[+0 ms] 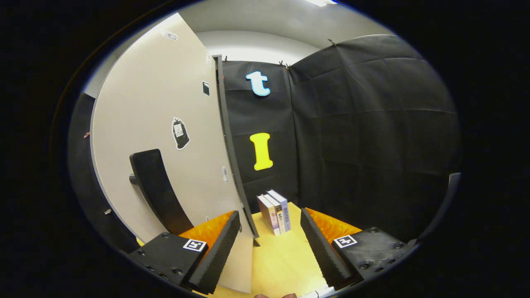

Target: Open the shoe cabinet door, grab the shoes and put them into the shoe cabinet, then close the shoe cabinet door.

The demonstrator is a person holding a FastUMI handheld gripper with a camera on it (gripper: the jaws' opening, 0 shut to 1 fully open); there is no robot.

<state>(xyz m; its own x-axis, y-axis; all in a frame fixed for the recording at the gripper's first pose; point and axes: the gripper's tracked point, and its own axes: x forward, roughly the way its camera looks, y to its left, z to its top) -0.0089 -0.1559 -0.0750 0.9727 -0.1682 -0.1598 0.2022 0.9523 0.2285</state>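
Here, gripper (270, 252) fingers spread wide, cabinet door (165, 136) (dark handle (155, 190)) just ahead of left finger, books (274, 212) beyond.

The gripper (270, 244) has its fingers spread wide, gripping nothing. The edge of the beige shoe cabinet door (165, 145), with its dark handle (155, 188), stands between them near the left finger. Farther off, upright books (274, 212) rest on the wooden surface (281, 260).

You get even, fairly bright light from a white ceiling lamp (321, 2) overhead; the tall beige cabinet door (165, 136) is evenly lit, without glare; fisheye distortion bows its dark edge; the gripper (269, 248), fingers apart, looks sharp; shadows stay soft.
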